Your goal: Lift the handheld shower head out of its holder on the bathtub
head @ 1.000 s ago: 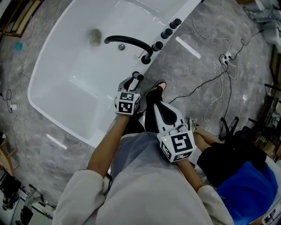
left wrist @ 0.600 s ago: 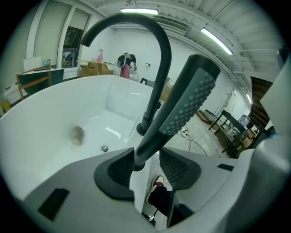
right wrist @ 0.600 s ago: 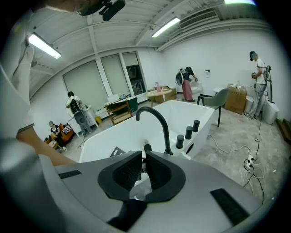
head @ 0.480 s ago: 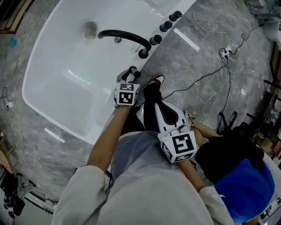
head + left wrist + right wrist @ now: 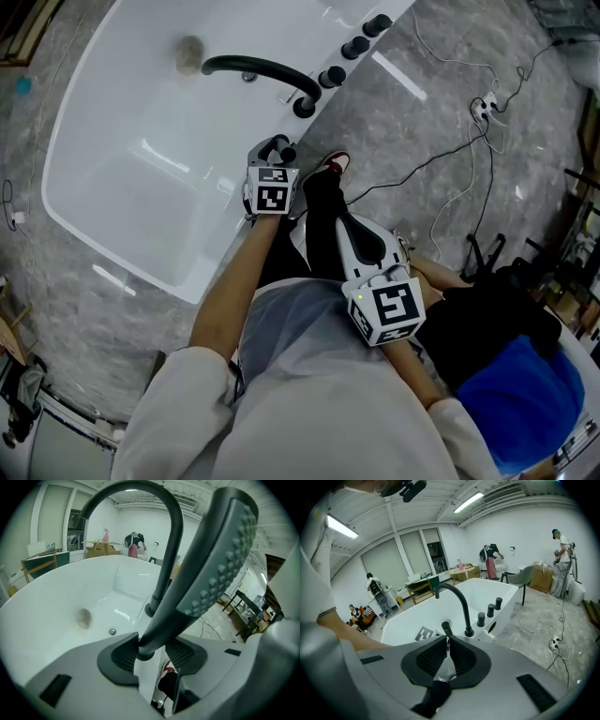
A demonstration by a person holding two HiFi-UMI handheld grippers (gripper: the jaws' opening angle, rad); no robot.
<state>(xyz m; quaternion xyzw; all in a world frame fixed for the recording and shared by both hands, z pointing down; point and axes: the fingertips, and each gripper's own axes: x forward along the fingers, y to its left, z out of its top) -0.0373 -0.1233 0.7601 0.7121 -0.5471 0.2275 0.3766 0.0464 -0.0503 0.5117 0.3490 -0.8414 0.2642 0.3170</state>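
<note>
The bathtub (image 5: 141,169) is plain white, its arched spout (image 5: 253,67) and knobs (image 5: 356,45) black, and the shower head (image 5: 220,559) is dark grey, dotted with rows of small nubs. The floor (image 5: 441,122) is mottled grey like marble. The left gripper (image 5: 152,639) and right gripper (image 5: 447,638) are pale grey with black cross-hatched pads.

One bathtub (image 5: 122,202), one arched spout (image 5: 253,67), three round knobs (image 5: 356,45), one shower head (image 5: 220,559), one shoe (image 5: 337,168), seemingly two floor cables (image 5: 424,167).
</note>
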